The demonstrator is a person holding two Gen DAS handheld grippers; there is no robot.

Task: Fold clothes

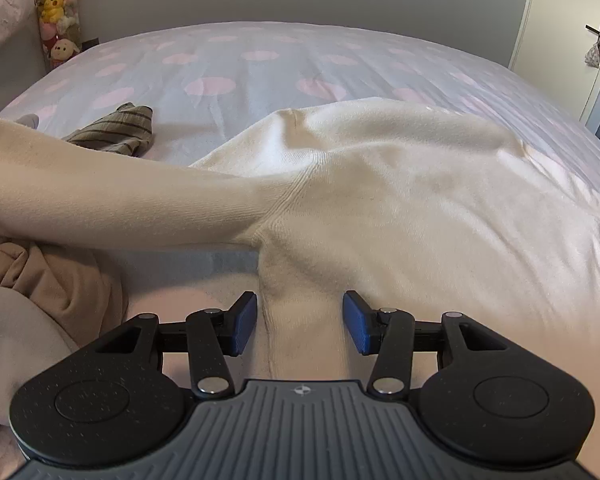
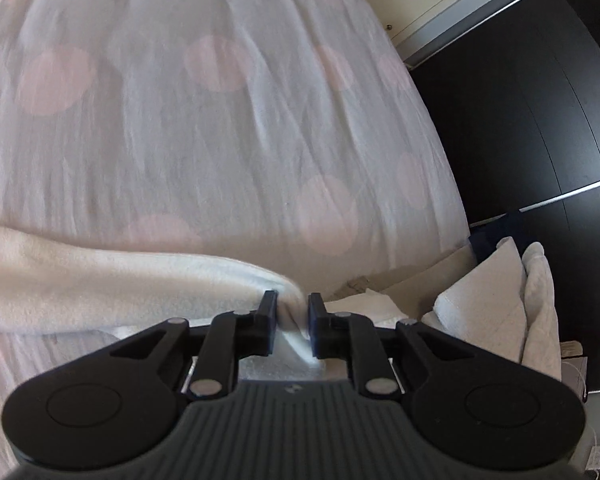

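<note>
Items counted: one cream sweater spread across centre frame on the polka-dot bedcover, one striped garment at left, one beige garment at lower left. Left gripper stands about half open, straddling a sweater fold, pads clear of it. Right gripper is nearly closed, sweater edge between its jaws; whether they press it cannot be told. Only the right view shows folded white towels, lower right.

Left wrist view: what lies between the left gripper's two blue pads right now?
In the left wrist view, a raised fold of the cream sweater runs between the pads of the left gripper. The jaws stand apart, and neither pad presses the cloth.
</note>
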